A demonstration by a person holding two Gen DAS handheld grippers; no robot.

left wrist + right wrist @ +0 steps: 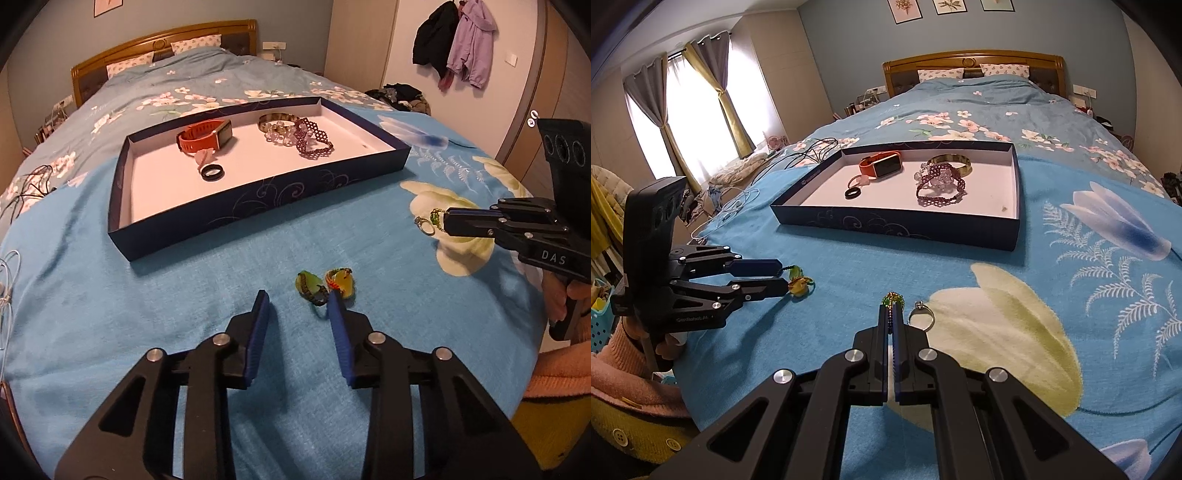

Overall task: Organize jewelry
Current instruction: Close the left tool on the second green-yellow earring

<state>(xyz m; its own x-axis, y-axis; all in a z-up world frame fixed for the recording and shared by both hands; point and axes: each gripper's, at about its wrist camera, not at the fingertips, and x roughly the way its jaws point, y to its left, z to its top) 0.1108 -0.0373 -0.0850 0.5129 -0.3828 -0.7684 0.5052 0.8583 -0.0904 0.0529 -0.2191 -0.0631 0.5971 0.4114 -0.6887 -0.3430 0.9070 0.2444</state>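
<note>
Two grippers at loose jewelry on the blue bedspread

The right gripper [893, 302] is clamped on a green beaded ring [892, 297], a silver ring [922, 317] just beside it; the left gripper [300, 295] stands part-open, its right finger touching two yellow-green pendants [325, 286]. Beyond, the navy tray [258, 195] holds an orange watch [205, 134], black ring [211, 172] and beaded bracelets [310, 138]

Left gripper [299, 297] angled down toward the bed, jaws apart — nothing pressed between the blue pads [258, 325], right gripper [892, 308] angled down too, jaws closed tight — pinching a green beaded ring [893, 297], hand [561, 299] on its grip
</note>
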